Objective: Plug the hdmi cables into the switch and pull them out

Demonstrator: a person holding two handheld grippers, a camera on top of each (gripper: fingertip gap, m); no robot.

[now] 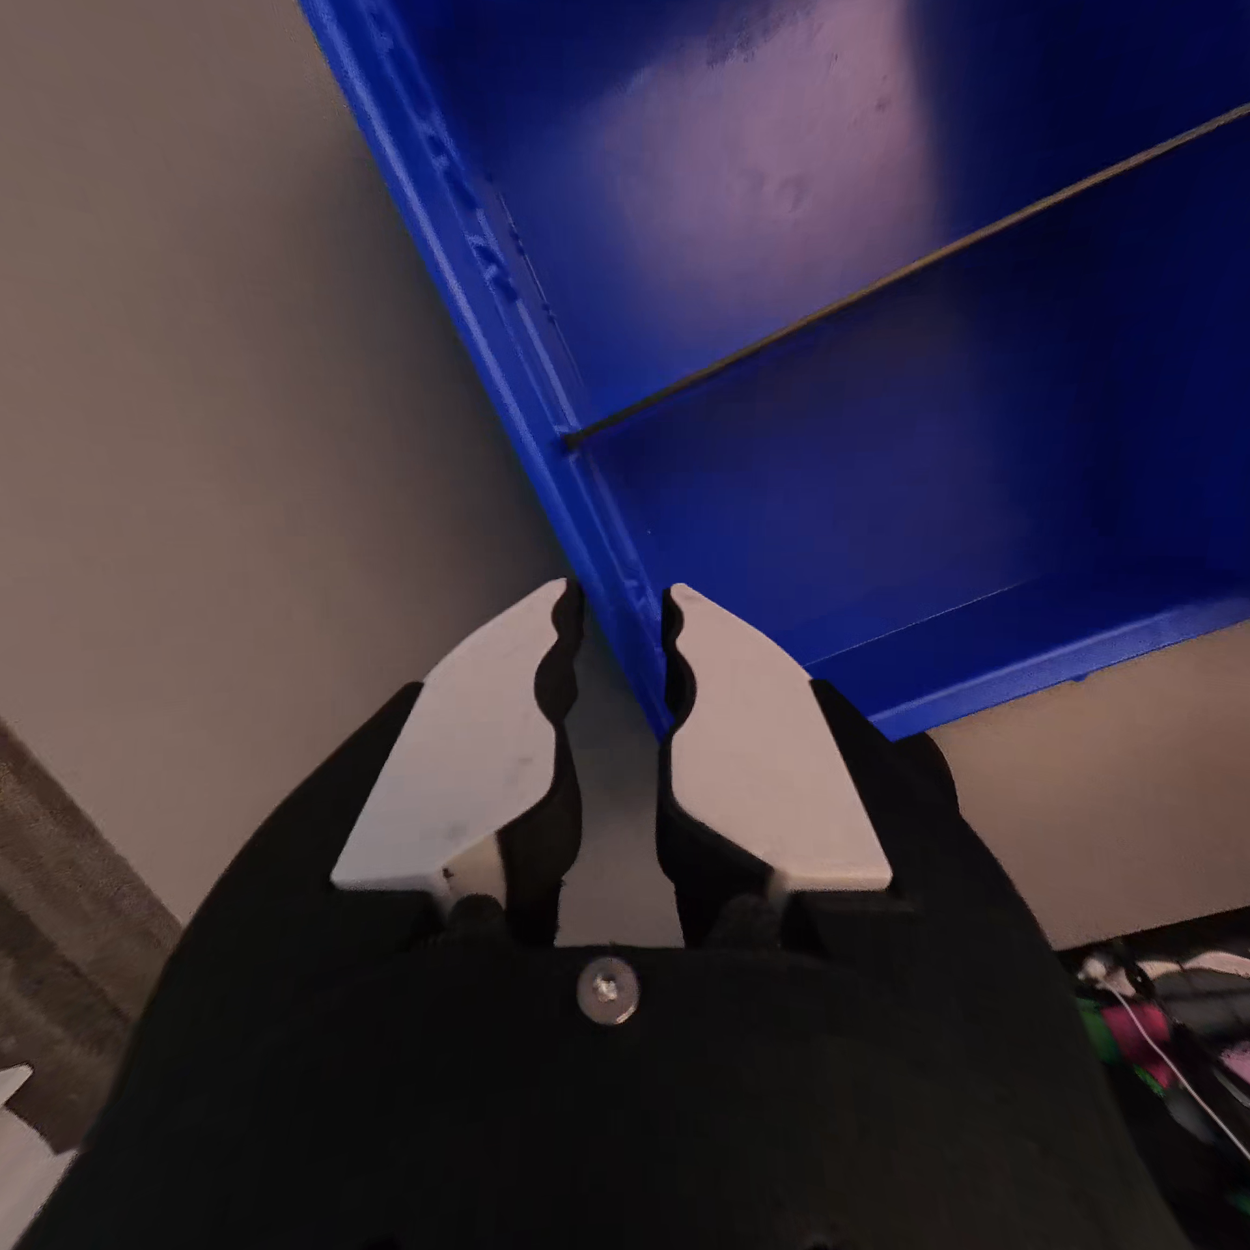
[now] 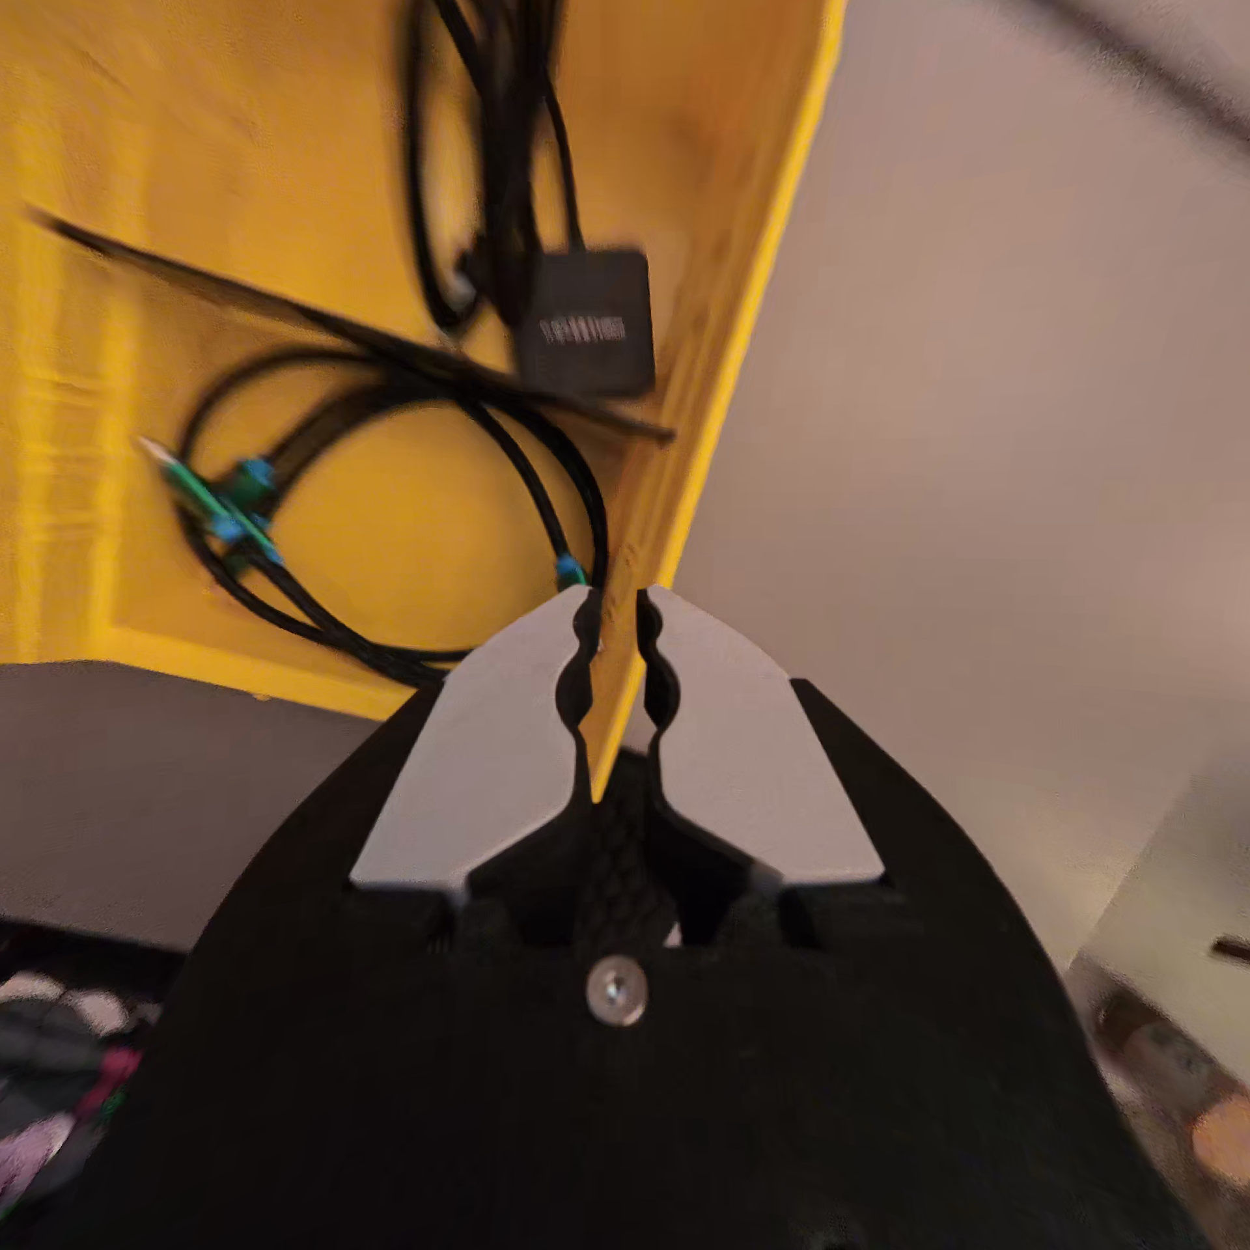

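Right gripper (image 2: 619,595) jaws clamp yellow plastic tray (image 2: 737,379) rim; black square switch (image 2: 588,325) just inside. Left gripper (image 1: 622,592) jaws narrowly straddle blue plastic bin (image 1: 595,554) wall.

A smooth, pale grey-beige counter (image 1: 203,406) is seen under dim, warm light. Beyond its edge, at the lower left of the left wrist view, a strip of brownish carpeted floor (image 1: 61,899) is shown. A blurred heap of pink, green and white items (image 1: 1177,1028) is seen below the counter's near edge.
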